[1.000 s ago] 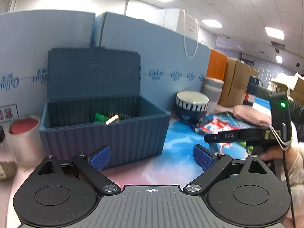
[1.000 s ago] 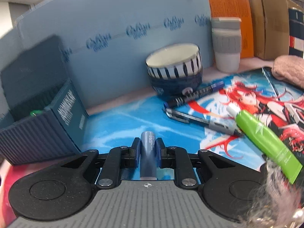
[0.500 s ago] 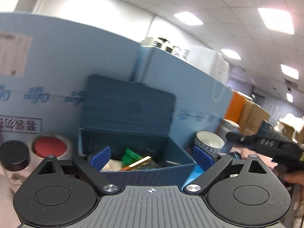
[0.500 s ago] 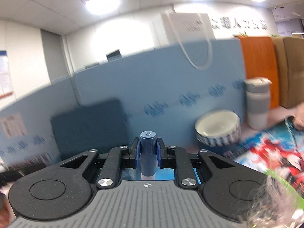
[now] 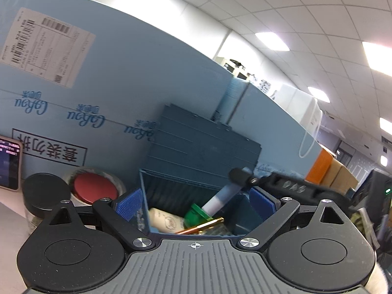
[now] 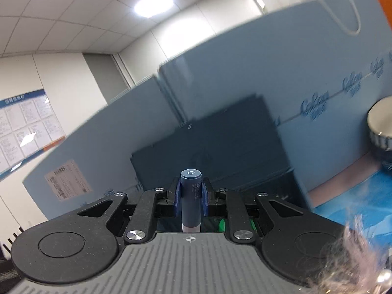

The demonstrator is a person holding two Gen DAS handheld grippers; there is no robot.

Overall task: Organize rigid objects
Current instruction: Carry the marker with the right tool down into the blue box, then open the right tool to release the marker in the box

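A small blue-grey tube with a pale lower end stands upright between the blue pads of my right gripper, which is shut on it. In the left wrist view that tube hangs slanted over the open dark blue ribbed box, held by the right gripper coming in from the right. Inside the box lie a cork-coloured roll, a green item and a gold pen. My left gripper is open, its blue pads apart at the box's near edge, holding nothing.
The box lid stands raised against the light blue cardboard wall. Left of the box are a tape roll with a red centre, a black-capped jar and a phone screen. A striped bowl is at the right.
My right gripper has lifted the tube off the blue mat and carried it left over the open box. My left gripper has risen, rolled and closed in on the box.
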